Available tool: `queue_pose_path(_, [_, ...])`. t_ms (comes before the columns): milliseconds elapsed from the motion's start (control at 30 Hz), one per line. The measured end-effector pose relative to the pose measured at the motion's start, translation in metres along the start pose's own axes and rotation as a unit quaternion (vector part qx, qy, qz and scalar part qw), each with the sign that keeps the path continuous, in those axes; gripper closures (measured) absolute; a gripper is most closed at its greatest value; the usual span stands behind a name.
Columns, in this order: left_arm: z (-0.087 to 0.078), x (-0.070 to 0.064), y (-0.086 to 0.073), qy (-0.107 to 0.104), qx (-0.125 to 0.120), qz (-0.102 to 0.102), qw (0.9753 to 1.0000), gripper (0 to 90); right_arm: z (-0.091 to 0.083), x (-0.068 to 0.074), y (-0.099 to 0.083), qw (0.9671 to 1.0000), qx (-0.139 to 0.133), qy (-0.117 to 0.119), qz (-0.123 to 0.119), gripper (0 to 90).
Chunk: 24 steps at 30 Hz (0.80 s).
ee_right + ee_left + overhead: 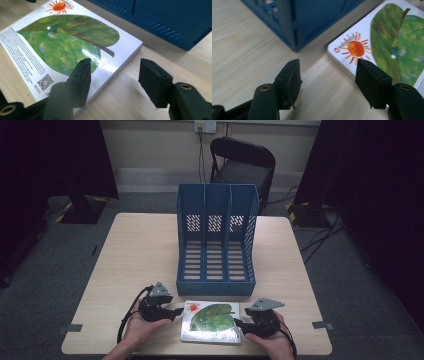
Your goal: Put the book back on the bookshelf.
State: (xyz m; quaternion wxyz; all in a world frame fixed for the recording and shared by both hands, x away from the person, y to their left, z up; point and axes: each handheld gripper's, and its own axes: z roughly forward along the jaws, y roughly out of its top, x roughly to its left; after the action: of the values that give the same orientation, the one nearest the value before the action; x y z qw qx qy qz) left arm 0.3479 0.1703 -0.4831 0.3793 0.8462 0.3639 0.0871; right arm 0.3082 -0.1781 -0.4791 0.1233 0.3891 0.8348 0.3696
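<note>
A white board book (pixel 211 320) with a green leaf and an orange sun on its cover lies flat near the table's front edge, just in front of the blue file rack (pixel 216 240). My left gripper (pixel 176 312) is open at the book's left edge; in the left gripper view the book (pixel 387 42) lies ahead to the right, and the right jaw hangs over its corner. My right gripper (pixel 238 324) is open at the book's right edge. In the right gripper view its left jaw sits over the cover (pixel 65 42) and its right jaw over bare table.
The blue rack has three upright slots and stands mid-table; its base (pixel 294 27) is close ahead of both grippers. A dark folding chair (pixel 242 162) stands behind the table. The wooden table (pixel 135 255) has open room left and right of the rack.
</note>
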Motion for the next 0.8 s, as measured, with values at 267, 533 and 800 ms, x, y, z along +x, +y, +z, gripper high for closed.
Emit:
queue_pose_path(267, [0.012,-0.01,0.004,-0.037,0.016,0.002,0.9992,39.8,0.01,-0.003,0.001,0.9997,0.014,0.013,0.015,36.0])
queue_pose_path(533, [0.014,-0.009,0.004,-0.051,0.032,-0.019,0.998,40.4,0.015,0.0,0.0,0.9981,0.014,0.05,0.034,38.8])
queue_pose_path(800, [0.011,-0.004,0.003,-0.044,0.034,-0.028,0.998,42.6,0.016,0.006,0.001,0.9982,0.019,0.053,0.019,36.1])
